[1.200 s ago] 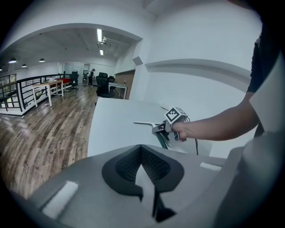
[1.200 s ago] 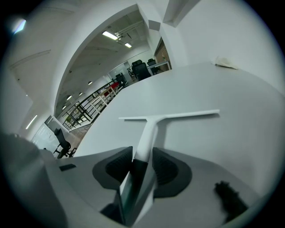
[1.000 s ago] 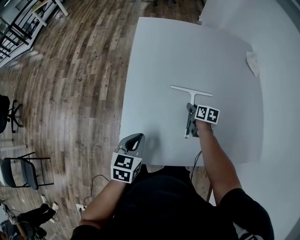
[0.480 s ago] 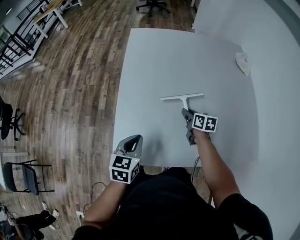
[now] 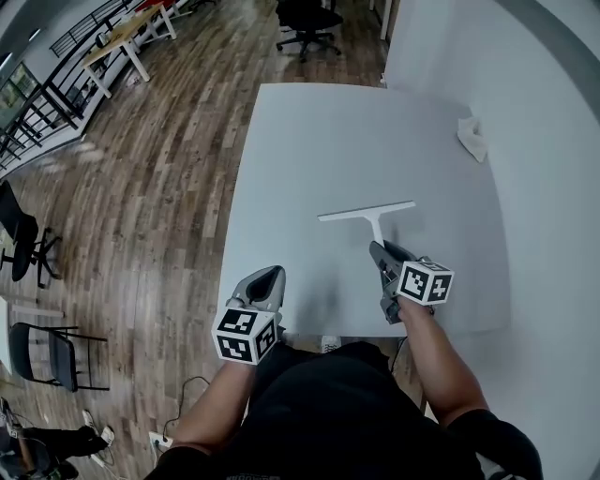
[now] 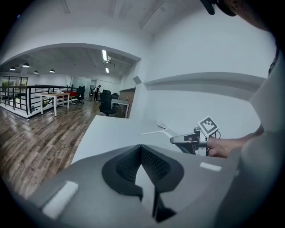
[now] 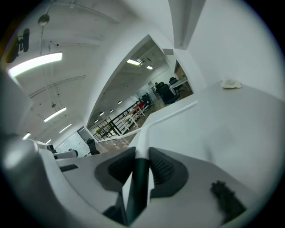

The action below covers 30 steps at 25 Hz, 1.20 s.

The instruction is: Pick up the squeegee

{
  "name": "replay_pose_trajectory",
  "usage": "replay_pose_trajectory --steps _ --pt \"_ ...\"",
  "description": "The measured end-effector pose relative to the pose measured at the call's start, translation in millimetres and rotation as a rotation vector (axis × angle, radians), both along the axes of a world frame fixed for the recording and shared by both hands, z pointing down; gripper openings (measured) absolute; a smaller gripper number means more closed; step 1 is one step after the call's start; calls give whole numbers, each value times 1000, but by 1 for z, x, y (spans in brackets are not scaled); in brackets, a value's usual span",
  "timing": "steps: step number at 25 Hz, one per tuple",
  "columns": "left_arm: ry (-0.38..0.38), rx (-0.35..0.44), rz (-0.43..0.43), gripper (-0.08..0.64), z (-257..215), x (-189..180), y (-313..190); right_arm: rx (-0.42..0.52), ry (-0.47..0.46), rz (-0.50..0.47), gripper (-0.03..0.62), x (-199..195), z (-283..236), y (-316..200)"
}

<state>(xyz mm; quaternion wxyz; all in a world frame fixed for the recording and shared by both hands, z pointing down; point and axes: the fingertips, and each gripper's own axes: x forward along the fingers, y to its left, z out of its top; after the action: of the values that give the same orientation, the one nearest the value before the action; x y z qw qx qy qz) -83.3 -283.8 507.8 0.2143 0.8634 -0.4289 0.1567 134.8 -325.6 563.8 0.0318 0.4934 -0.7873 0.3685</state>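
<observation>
The squeegee point(image 5: 367, 213) has a long white blade and a stem that darkens toward the handle. My right gripper point(image 5: 381, 253) is shut on that handle and holds it above the white table point(image 5: 309, 131), blade pointing away from me. In the right gripper view the dark handle point(image 7: 140, 174) sits pinched between both pads, and the white blade point(image 7: 171, 112) stretches ahead. My left gripper point(image 5: 267, 278) hovers over the table's near edge, shut and empty. In the left gripper view its pads meet at the tips point(image 6: 141, 148), with the squeegee point(image 6: 153, 132) and right gripper point(image 6: 186, 140) ahead to the right.
A crumpled white cloth point(image 5: 472, 137) lies at the table's far right corner, by the white wall point(image 5: 544, 141). Wooden floor point(image 5: 141, 206) runs along the left, with chairs point(image 5: 47, 352) and desks farther off. An office chair point(image 5: 305, 17) stands beyond the table's far edge.
My right gripper has risen and drawn back toward me with the squeegee, lifting it off the table. The left gripper has also lifted a little at the near edge.
</observation>
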Motion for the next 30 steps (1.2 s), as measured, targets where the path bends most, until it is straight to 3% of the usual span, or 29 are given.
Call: replay_pose_trajectory --steps 8,13,22,30 --pt "3 20 7 8 -7 -13 59 123 -101 15 104 -17 -53 72" --pt "-7 29 11 6 -15 -15 63 164 -43 -19 104 -25 -63 82" --pt "41 54 51 6 -33 -10 64 167 -47 -35 104 -42 -74 96" --pt "87 34 62 6 -30 -75 108 176 -17 -9 104 -109 -86 148"
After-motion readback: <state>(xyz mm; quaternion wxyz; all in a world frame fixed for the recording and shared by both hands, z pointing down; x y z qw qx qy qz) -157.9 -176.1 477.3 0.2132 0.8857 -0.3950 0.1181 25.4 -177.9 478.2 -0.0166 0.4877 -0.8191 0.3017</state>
